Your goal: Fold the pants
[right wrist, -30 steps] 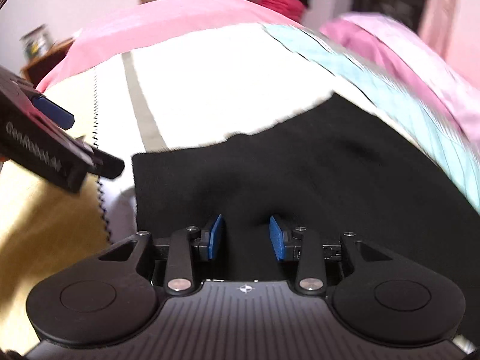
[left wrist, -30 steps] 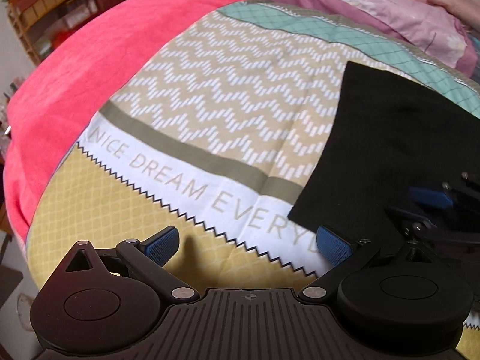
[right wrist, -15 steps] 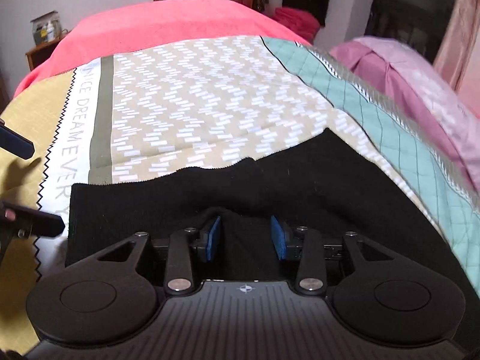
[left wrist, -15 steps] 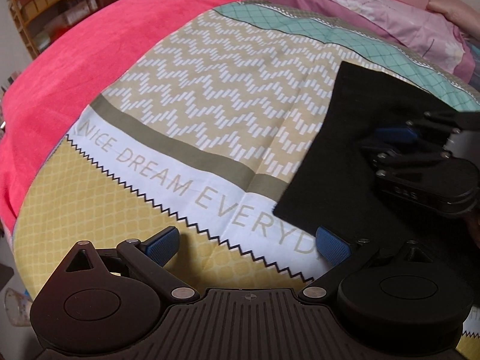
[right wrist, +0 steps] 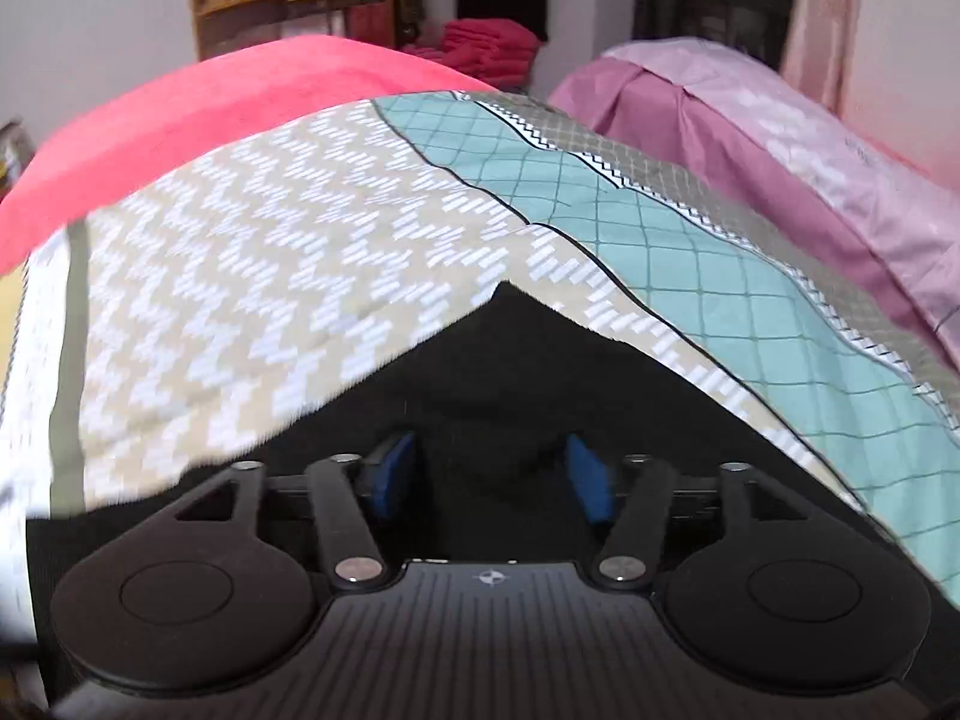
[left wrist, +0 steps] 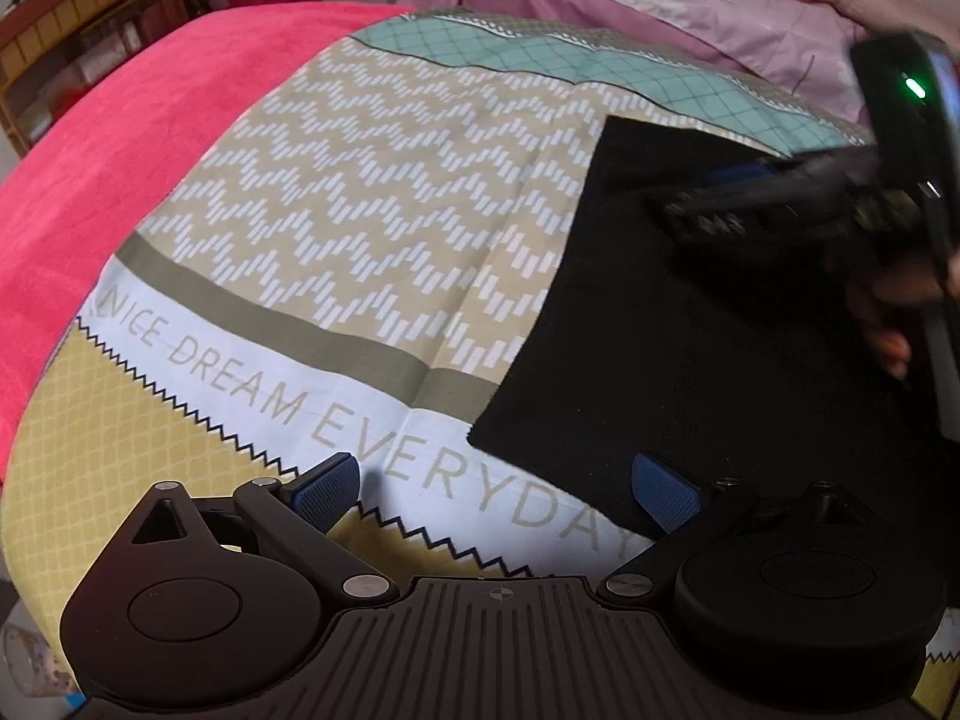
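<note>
Flat, matte black pants (left wrist: 690,348) form a rectangle on patterned bedsheet (left wrist: 372,192).

Both cameras sit just behind their own fingers, close above the bed, tilted down. The left view looks across the patterned sheet (left wrist: 372,192) toward the red blanket (left wrist: 120,138) and shelf, pants (left wrist: 690,360) at its right edge. The right view faces over the pants (right wrist: 510,372) toward the far wall. Both share pants, sheet, blanket and the pink bedding (right wrist: 780,138).
</note>
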Demonstrator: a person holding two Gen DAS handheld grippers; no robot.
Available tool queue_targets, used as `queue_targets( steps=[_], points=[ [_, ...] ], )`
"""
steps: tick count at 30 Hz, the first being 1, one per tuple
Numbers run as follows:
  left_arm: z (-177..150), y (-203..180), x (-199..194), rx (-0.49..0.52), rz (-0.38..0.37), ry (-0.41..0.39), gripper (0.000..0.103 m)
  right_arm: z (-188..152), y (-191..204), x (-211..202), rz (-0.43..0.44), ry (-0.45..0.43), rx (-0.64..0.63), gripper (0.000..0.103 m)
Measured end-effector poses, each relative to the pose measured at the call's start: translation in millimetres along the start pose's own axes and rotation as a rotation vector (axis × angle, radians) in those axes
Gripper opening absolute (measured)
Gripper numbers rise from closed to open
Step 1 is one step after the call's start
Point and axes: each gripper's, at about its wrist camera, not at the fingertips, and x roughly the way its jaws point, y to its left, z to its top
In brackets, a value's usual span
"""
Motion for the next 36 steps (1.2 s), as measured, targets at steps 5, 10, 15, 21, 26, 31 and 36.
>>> queue_targets(
  steps=[5,10,15,21,26,31,36],
  points=[
    [-0.2,0.4,-2.5,0.005,-0.028,-0.005,0.103,-3.2,-10.9,-31.7,0.063,-0.015,0.072,0.068],
    [5.4,-9.1,0.4,0.021,-0.043,-0.009,0.103,2.7,-9.5,10.4,0.04,0.022,0.036,0.09],
    [22.9,-29.0,-6.7,0.095,-0.074,-0.051,0.103,4.7,-11.2,-35.2,0.023,-0.013,0.063,0.082],
    [63.7,-65.5,3.2,0.157,-0.137,-0.113,0.103,-48.5,-83.1,-121.1,-0.252,0.023,0.336,0.082],
    [91.5,-113.4,35.9,0.216,-0.17,-0.094,0.103,-83.0,-128.1,-84.2,-0.374,0.123,0.41,0.094],
    [102.2,-147.0,82.5,0.275,-0.115,0.003,0.103,-76.9,-136.6,-118.1,-0.421,0.027,0.404,0.091],
    [104.5,-145.4,96.5,0.251,-0.104,0.012,0.103,-119.9,-161.1,-140.1,-0.388,0.067,0.46,0.095]
  ],
)
